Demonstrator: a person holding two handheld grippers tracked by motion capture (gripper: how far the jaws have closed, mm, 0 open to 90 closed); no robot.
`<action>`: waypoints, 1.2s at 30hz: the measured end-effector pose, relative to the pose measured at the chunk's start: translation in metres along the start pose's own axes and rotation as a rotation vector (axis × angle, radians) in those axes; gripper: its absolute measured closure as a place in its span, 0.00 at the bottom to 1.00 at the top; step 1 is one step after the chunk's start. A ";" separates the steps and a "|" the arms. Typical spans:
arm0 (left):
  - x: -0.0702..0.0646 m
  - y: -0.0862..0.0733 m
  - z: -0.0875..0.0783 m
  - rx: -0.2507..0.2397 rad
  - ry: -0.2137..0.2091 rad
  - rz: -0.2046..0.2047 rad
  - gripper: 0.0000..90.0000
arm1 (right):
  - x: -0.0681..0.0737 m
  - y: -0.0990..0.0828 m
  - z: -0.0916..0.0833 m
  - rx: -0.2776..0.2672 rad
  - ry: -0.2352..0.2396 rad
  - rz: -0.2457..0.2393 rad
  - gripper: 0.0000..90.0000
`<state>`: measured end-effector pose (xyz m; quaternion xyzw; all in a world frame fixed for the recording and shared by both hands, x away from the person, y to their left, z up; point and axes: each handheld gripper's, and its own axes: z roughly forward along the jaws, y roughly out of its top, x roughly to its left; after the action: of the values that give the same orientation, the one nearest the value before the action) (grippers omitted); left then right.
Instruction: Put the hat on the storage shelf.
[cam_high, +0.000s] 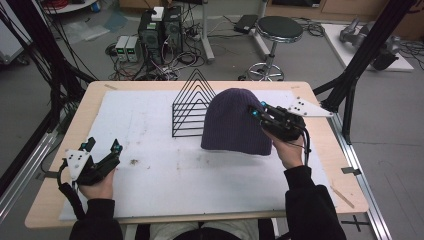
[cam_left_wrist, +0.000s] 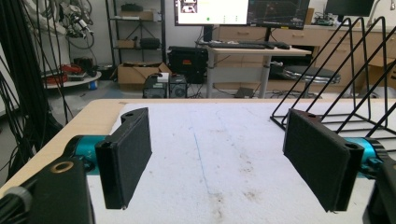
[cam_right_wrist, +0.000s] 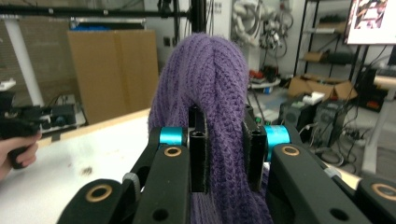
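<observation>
hat: purple knit beanie (cam_high: 235, 121), standing up on the white mat, touching the right side of the wire rack; its right edge is pinched by the right gripper
wire rack: black, row of triangular dividers (cam_high: 192, 106), far-centre of the mat; landmark for the rest
right gripper: (cam_high: 260, 113) just right of the rack, jaws closed on a fold of the hat; in the right gripper view the knit (cam_right_wrist: 215, 126) is squeezed between both pads
right hand: (cam_high: 289, 150) holds the gripper body from below, black sleeve
left gripper: (cam_high: 102, 145) well left of the rack and nearer the person, jaws wide apart, nothing between them; hovers or rests over the mat, cannot tell which
left gripper view: pads (cam_left_wrist: 126, 154) spread, bare mat between, rack's corner (cam_left_wrist: 336, 93) beyond the right-hand pad
in the way: nothing between left gripper and rack; hat covers the rack's right end
mat: white sheet (cam_high: 150, 165) with brown stains, faint blue line
table: light wood (cam_high: 82, 125), mat covers most of it
room: grey floor, black stool (cam_high: 278, 30) and computer towers (cam_high: 160, 30) beyond the rack, cable tangles, black frame struts both sides
background: monitors (cam_left_wrist: 212, 11), desk, shelves in the left gripper view
</observation>
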<state>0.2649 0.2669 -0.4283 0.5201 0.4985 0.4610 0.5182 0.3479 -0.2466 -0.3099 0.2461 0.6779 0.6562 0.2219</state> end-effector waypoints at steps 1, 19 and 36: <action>0.000 0.000 0.000 0.000 -0.001 -0.001 0.26 | 0.001 0.002 0.000 -0.016 -0.001 -0.003 0.86; 0.002 0.012 0.004 -0.029 -0.092 -0.043 0.25 | 0.018 0.034 0.016 -0.088 -0.002 -0.024 0.86; 0.002 0.039 0.018 0.019 -0.335 -0.072 0.23 | 0.031 0.056 0.032 -0.086 0.000 -0.044 0.85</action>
<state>0.2850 0.2686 -0.3899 0.5762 0.4279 0.3441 0.6054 0.3463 -0.2017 -0.2547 0.2214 0.6543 0.6797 0.2465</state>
